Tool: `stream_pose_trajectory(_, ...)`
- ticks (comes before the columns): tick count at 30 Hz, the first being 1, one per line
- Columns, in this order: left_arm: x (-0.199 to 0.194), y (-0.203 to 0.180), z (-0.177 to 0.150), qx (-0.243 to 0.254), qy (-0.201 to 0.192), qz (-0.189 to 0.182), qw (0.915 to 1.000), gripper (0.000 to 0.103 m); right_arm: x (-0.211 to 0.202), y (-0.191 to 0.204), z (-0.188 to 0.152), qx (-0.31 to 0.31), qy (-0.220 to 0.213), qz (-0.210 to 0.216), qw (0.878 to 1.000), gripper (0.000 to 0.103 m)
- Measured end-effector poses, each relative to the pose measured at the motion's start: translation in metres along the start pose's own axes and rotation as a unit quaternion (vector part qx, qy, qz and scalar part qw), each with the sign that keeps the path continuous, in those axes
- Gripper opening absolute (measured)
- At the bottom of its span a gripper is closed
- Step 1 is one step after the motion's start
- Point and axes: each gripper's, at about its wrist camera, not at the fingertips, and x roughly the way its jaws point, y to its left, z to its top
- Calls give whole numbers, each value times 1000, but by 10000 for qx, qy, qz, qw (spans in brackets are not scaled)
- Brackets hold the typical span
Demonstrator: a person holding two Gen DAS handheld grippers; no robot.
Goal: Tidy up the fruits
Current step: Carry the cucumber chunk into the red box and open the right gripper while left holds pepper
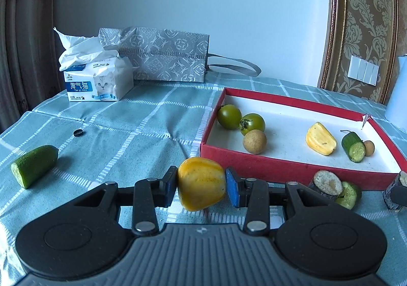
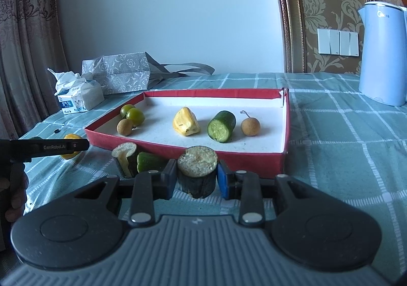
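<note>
On checked teal tablecloth (image 1: 127,120) — left gripper (image 1: 201,184) fingers clamped on yellow fruit (image 1: 201,183), right gripper (image 2: 197,175) on dark stump (image 2: 197,171).

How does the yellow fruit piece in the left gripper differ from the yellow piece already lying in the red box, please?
The held yellow piece is clamped in the left gripper outside the red box; the boxed yellow piece lies free on the white floor. The held piece looks smooth and deeper orange-yellow; the boxed piece is paler, with a ridged, bumpy surface. Both are yellow and of a similar chunky shape.
</note>
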Motion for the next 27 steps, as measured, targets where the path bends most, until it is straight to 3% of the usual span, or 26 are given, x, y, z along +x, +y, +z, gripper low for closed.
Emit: stream_pose_trajectory(27, 2, 2, 0, -28, 56, -16, 10000, 40, -1, 14, 18, -153, -146, -110, 9997, 31)
